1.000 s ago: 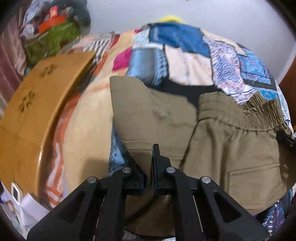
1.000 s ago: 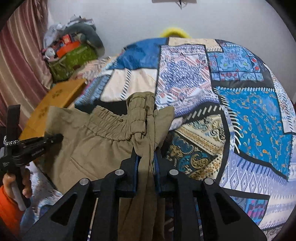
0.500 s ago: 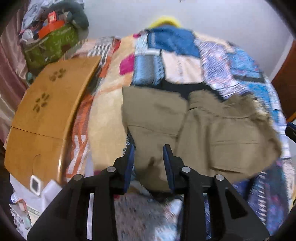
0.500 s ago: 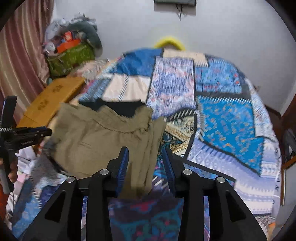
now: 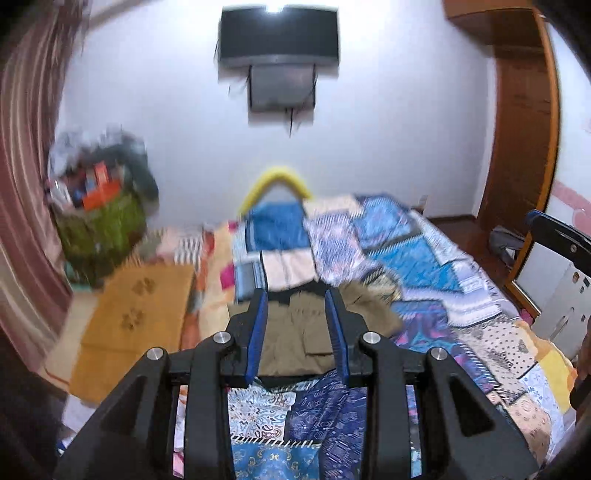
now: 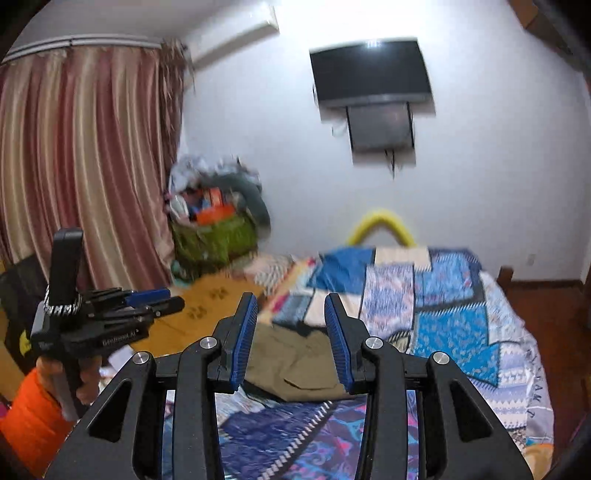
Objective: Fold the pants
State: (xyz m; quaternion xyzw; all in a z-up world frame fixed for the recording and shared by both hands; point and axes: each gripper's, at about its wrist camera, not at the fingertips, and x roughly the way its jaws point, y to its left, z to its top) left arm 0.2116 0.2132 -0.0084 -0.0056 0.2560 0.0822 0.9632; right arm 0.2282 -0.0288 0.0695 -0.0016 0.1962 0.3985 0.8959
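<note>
The khaki pants (image 5: 295,339) lie folded in a compact bundle on the patchwork bedspread (image 5: 424,266), far below both grippers. My left gripper (image 5: 297,301) is open, high above the bed, nothing between its blue pads. My right gripper (image 6: 291,304) is open too, also raised well clear of the pants (image 6: 295,365). In the right wrist view the left gripper (image 6: 162,299) shows at the left, held by a hand with an orange sleeve (image 6: 29,417).
A wooden lap table (image 5: 136,317) lies left of the bed. A green basket piled with clutter (image 6: 214,229) stands by the striped curtain (image 6: 85,166). A wall-mounted TV (image 5: 277,33) hangs ahead, a wooden wardrobe (image 5: 524,122) at right, a yellow arc (image 5: 275,184) behind the bed.
Both grippers let go of the pants, opened, and rose up and back from the bed. The pants now lie folded on the bedspread, and the wall and TV have come into view.
</note>
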